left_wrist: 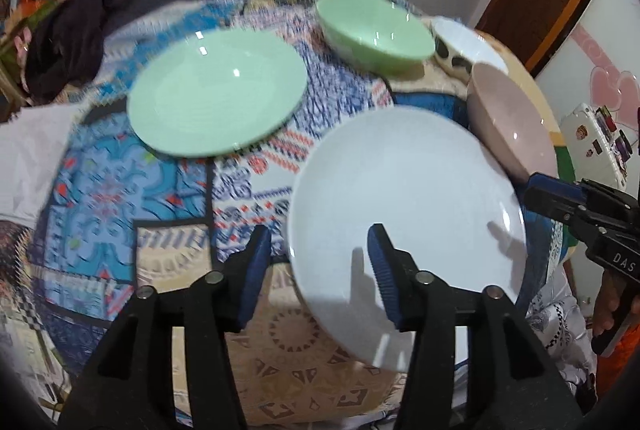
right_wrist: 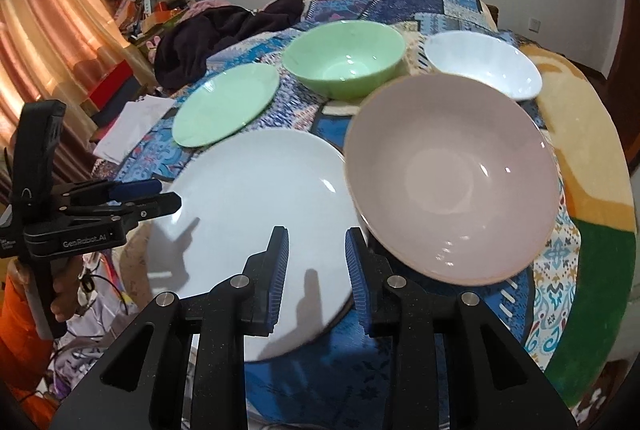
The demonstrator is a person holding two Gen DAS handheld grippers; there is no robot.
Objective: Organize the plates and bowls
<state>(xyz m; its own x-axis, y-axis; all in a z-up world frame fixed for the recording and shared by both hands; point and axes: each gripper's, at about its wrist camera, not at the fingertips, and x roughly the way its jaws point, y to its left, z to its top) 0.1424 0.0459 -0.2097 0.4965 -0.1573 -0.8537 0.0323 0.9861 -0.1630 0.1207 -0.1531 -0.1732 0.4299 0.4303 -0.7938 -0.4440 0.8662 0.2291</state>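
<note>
Left wrist view: the left hand-held gripper (left_wrist: 320, 262) is wide apart and empty, its right finger over the white plate (left_wrist: 404, 214) at lower right; the green plate (left_wrist: 218, 92) lies upper left. Both look glazed, stiff, slippery and breakable, so pinch the rim.

Right wrist view: the right hand-held gripper (right_wrist: 316, 270) gapes empty over the white plate's (right_wrist: 256, 218) edge, beside the pink bowl (right_wrist: 452, 178).

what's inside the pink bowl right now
Nothing shows inside the pink bowl; its whole inner surface is bare apart from light glints. What lies under it is hidden.
</note>
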